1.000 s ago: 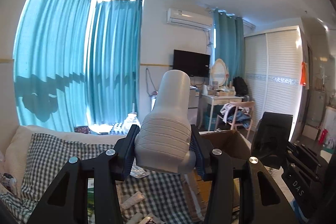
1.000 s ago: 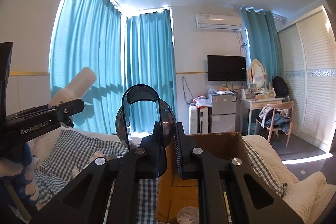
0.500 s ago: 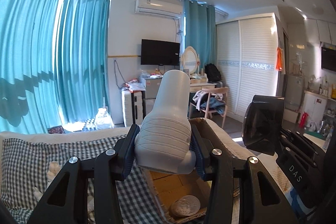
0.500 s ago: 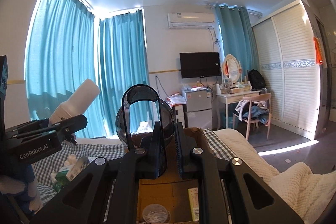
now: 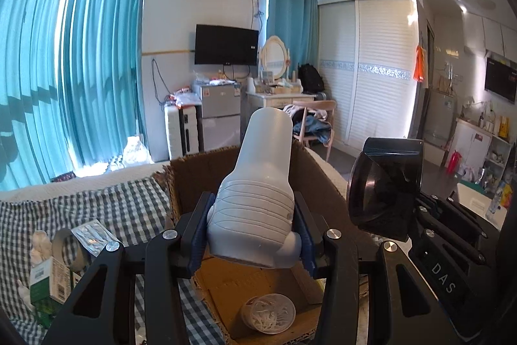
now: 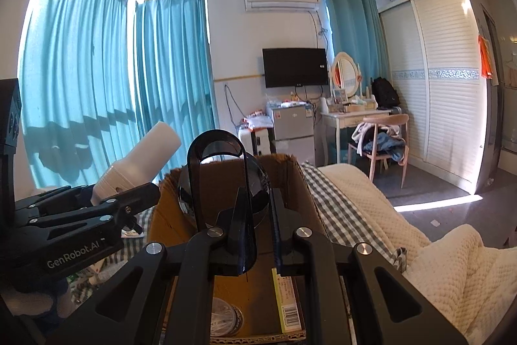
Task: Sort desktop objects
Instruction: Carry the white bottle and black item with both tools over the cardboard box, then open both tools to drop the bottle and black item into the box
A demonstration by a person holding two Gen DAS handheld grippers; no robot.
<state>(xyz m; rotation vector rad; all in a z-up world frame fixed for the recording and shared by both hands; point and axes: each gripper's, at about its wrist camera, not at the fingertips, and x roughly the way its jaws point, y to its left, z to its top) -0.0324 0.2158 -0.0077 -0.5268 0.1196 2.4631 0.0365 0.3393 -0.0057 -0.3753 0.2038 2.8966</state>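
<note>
My left gripper (image 5: pixel 252 235) is shut on a white ribbed plastic bottle (image 5: pixel 258 196), held above the open cardboard box (image 5: pixel 200 164); the bottle also shows in the right wrist view (image 6: pixel 142 157). My right gripper (image 6: pixel 258 215) is shut on a dark translucent round object with a loop handle (image 6: pixel 219 180), held over the same box (image 6: pixel 290 177). That dark object shows at the right of the left wrist view (image 5: pixel 384 186). A clear round lidded container (image 5: pixel 269 312) lies on the box floor.
The box stands on a bed with a checked cloth (image 5: pixel 122 209). A green-white carton (image 5: pixel 48 277), a foil packet (image 5: pixel 93 235) and a tape roll lie left of the box. A cream blanket (image 6: pixel 420 241) lies to the right. A flat packet (image 6: pixel 287 303) lies in the box.
Both grippers have swung right and tilted down with their objects still held. The box now sits under both, and its floor with the round container has come into view.
</note>
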